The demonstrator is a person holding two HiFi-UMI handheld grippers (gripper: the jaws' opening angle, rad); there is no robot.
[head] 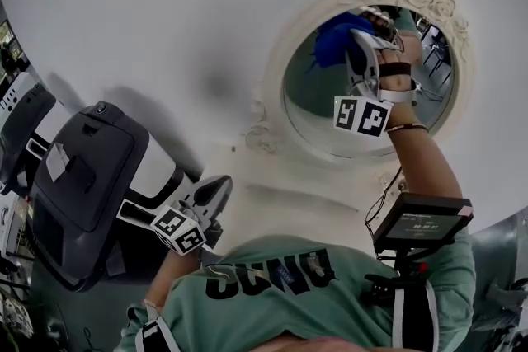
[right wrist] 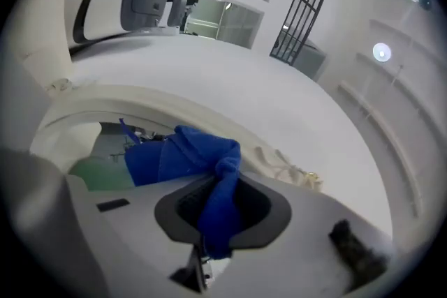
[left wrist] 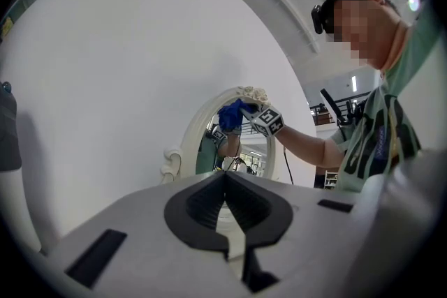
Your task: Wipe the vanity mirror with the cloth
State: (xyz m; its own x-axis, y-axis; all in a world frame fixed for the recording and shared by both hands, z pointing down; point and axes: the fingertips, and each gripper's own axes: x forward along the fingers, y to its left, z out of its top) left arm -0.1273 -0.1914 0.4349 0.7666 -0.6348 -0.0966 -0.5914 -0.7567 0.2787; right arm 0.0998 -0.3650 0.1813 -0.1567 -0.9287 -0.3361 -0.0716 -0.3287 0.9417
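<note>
An oval vanity mirror (head: pixel 326 111) in an ornate white frame (head: pixel 272 86) lies against a white surface. My right gripper (head: pixel 353 35) is shut on a bunched blue cloth (head: pixel 333 40) and presses it on the upper part of the glass. The right gripper view has the cloth (right wrist: pixel 187 153) pinched between the jaws of that gripper (right wrist: pixel 215 204), spreading onto the mirror (right wrist: pixel 94 171). My left gripper (head: pixel 219 189) hangs low at the left, away from the mirror, shut with nothing in it. From the left gripper (left wrist: pixel 225 183) I see the mirror (left wrist: pixel 209 150) and cloth (left wrist: pixel 230 115) ahead.
A black and white office chair (head: pixel 82 177) stands at the left, close to my left gripper. The white surface (head: pixel 165 12) spreads round the mirror. A small black device (head: pixel 421 222) hangs at the person's chest under the right arm.
</note>
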